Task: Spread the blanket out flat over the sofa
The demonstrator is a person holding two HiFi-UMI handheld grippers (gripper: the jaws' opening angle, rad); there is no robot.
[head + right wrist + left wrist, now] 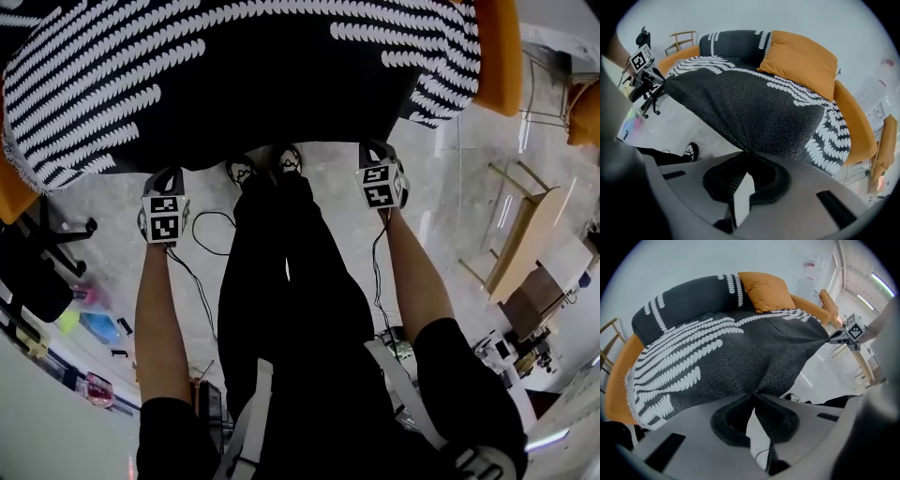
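Note:
A black blanket (234,66) with white leaf stripes lies draped over the round orange sofa (497,56), its front edge stretched off the seat between my two grippers. My left gripper (170,176) is shut on the blanket's front edge; its jaws (753,394) pinch the dark cloth (740,348). My right gripper (375,147) is shut on the same edge further right, and the fabric (754,108) runs into its closed tips (749,153). An orange cushion (801,58) rests against the blanket-covered backrest.
The person's legs and shoes (281,164) stand between the grippers, close to the sofa front. Cables (211,234) trail on the floor. A black chair base (56,239) is at the left, wooden furniture (525,234) at the right. A wooden chair (682,40) stands behind the sofa.

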